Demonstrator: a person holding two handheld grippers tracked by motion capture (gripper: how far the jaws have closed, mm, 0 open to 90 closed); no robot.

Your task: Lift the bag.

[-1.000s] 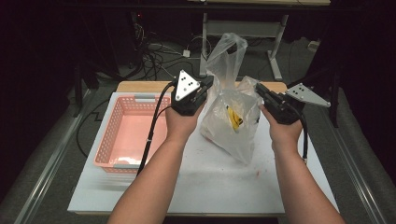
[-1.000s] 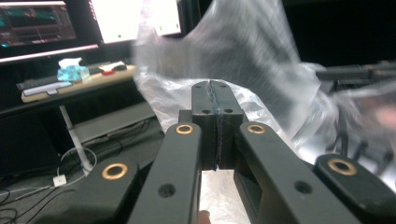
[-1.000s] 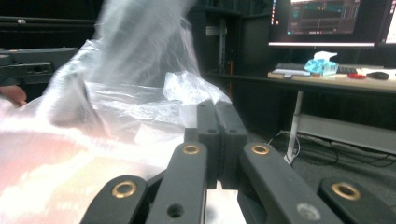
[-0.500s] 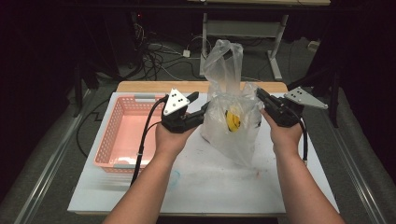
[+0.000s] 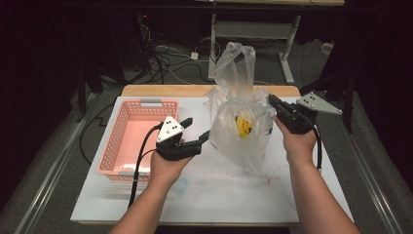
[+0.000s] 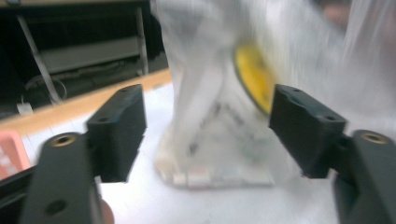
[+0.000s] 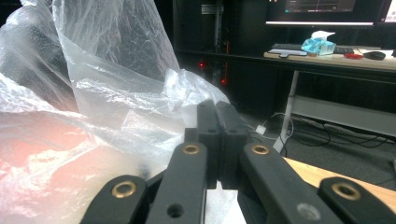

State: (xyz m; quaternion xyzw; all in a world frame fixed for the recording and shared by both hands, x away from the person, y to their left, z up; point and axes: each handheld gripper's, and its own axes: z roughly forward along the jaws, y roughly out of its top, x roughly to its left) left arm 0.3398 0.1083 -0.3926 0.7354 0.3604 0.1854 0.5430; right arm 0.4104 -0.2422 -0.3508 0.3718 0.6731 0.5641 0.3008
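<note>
On bench, centre: plastic bag, clear, crinkled, upright; yellow item inside.
Right tool: pressed together, pinching bag edge.
Left tool: spread, just opened, beside bag, nothing between.
Left of bag: pink basket.

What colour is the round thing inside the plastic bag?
Yellow. The round thing in the clear plastic bag shows best in the high view.
</note>
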